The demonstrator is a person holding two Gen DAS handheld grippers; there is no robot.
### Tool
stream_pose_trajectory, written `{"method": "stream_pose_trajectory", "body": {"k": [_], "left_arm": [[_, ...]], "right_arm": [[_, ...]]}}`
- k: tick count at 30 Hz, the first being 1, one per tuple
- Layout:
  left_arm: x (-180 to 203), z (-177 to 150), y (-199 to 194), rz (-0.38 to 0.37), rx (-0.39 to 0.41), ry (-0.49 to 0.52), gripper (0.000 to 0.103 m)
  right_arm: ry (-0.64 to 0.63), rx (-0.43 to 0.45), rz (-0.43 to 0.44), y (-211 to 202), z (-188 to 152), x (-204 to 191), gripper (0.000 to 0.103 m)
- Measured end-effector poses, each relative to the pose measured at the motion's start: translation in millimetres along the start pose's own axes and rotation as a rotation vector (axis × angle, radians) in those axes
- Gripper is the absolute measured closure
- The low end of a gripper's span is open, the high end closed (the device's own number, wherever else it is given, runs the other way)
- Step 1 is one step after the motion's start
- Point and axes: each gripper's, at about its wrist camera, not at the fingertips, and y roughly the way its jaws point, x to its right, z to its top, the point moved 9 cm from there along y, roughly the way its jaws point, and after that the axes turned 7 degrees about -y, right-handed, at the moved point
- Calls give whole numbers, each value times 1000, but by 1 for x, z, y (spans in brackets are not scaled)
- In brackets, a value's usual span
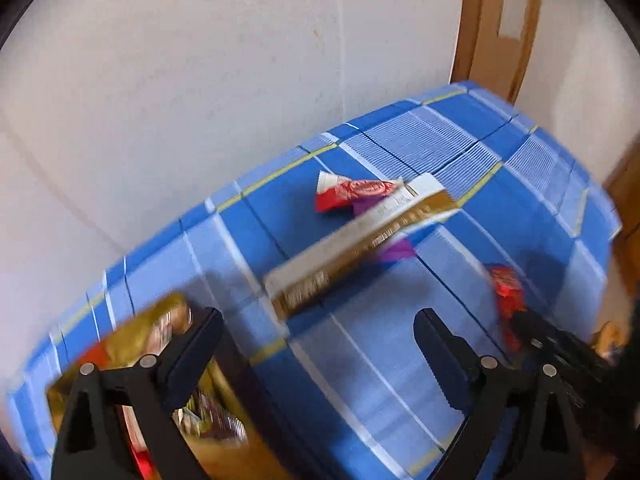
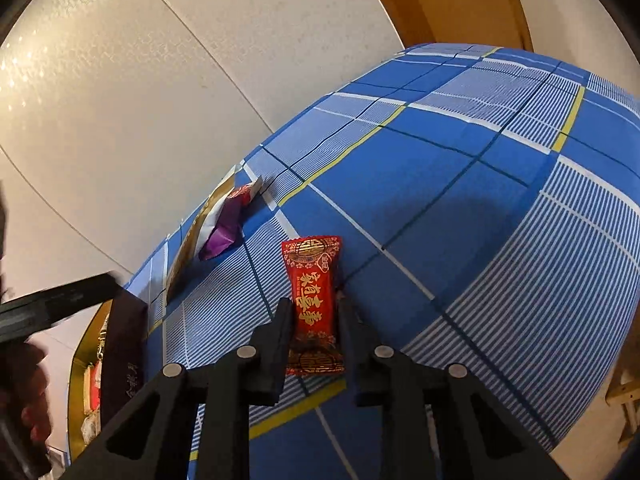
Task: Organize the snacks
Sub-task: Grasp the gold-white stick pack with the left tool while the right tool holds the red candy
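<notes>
My right gripper (image 2: 316, 307) is shut on a red candy packet (image 2: 314, 280) with gold characters, which lies lengthwise on the blue checked tablecloth (image 2: 480, 168). The left wrist view shows that packet (image 1: 505, 286) at the right, blurred. My left gripper (image 1: 318, 338) hangs open over the cloth with nothing between its fingers. Ahead of it a long gold-and-white box (image 1: 360, 236) lies across a purple wrapper (image 1: 396, 250), next to a red-and-white packet (image 1: 342, 194). A gold snack box (image 1: 160, 320) holding several sweets sits at the lower left, partly behind my left finger.
The table stands against a pale wall (image 1: 200, 80), with a wooden door frame (image 1: 496, 20) behind its far corner. In the right wrist view a dark lid (image 2: 120, 352) leans by the gold box (image 2: 78, 364), and a person's hand shows at the left edge.
</notes>
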Motion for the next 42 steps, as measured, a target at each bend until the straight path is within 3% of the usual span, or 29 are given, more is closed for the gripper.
{"method": "stream_pose_trajectory", "body": {"k": [6, 9, 12, 21, 24, 27, 31, 34, 36, 38, 42], "left_arm": [[2, 20, 53, 28, -38, 71, 9], [2, 21, 73, -1, -69, 79, 14], [3, 13, 90, -64, -135, 55, 30], [22, -3, 72, -126, -153, 127, 52], [36, -16, 61, -199, -181, 134, 53], [39, -17, 59, -183, -174, 116, 49], [48, -8, 62, -202, -165, 32, 31], [50, 0, 68, -207, -153, -26, 31], [51, 1, 73, -213, -165, -50, 36], [51, 0, 75, -189, -163, -51, 56], [52, -8, 71, -169, -156, -5, 62]], "right_arm": [[-32, -13, -9, 0, -2, -3, 81], [-16, -16, 3, 1, 0, -1, 81], [-6, -19, 10, 1, -1, -1, 81], [8, -19, 12, 0, -1, -1, 81], [5, -20, 13, 0, -1, -1, 81], [2, -19, 11, 0, -1, -1, 81], [-13, -6, -26, -4, 1, 2, 81], [-10, 30, -57, -12, 6, 7, 81], [-13, 47, -66, -17, 9, 10, 81], [-24, 72, -86, -24, 12, 11, 81], [-61, 130, -113, -38, 16, 8, 81]]}}
